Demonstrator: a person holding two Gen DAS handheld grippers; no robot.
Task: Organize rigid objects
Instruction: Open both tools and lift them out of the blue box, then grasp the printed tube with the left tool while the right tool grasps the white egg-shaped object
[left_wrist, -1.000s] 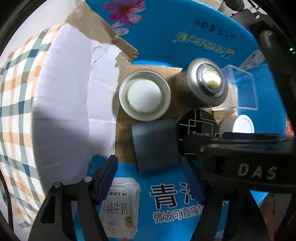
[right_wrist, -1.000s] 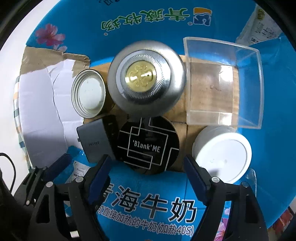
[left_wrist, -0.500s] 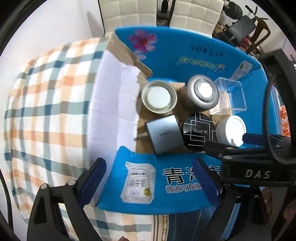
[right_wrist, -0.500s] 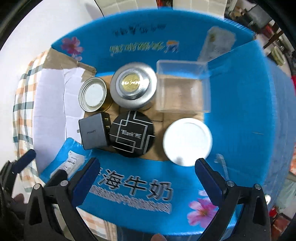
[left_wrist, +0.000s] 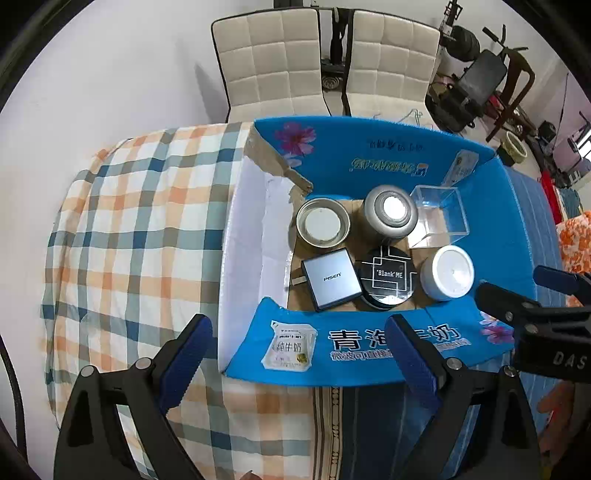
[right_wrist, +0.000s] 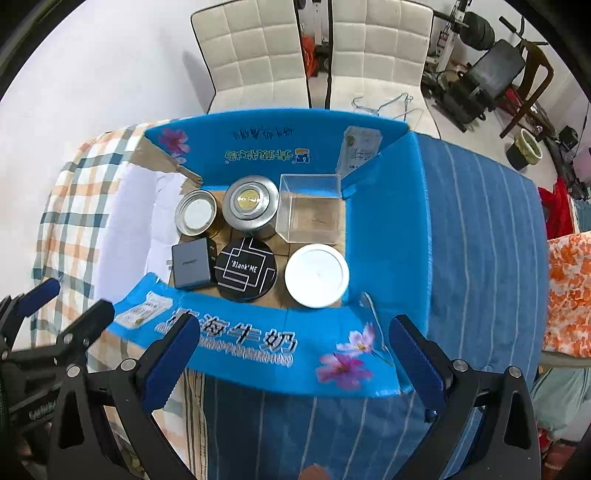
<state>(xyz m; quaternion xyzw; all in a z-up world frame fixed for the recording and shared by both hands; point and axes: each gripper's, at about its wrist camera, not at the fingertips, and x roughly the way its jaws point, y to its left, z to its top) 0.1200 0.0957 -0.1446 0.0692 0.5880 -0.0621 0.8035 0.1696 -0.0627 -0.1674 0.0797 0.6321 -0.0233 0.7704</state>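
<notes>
An open blue carton holds a small tin can, a silver round tin, a clear plastic box, a grey PISEN charger, a black round 'Blank ME' case and a white round jar. My left gripper is open and empty, high above the carton's near flap. My right gripper is open and empty, also above the near flap.
The carton sits on a checked cloth at left and a blue striped cloth at right. Two white padded chairs stand behind the table. Exercise gear stands at the back right.
Both grippers have pulled back and up from the carton, so the whole box and table now show. The objects in the carton have not moved.
</notes>
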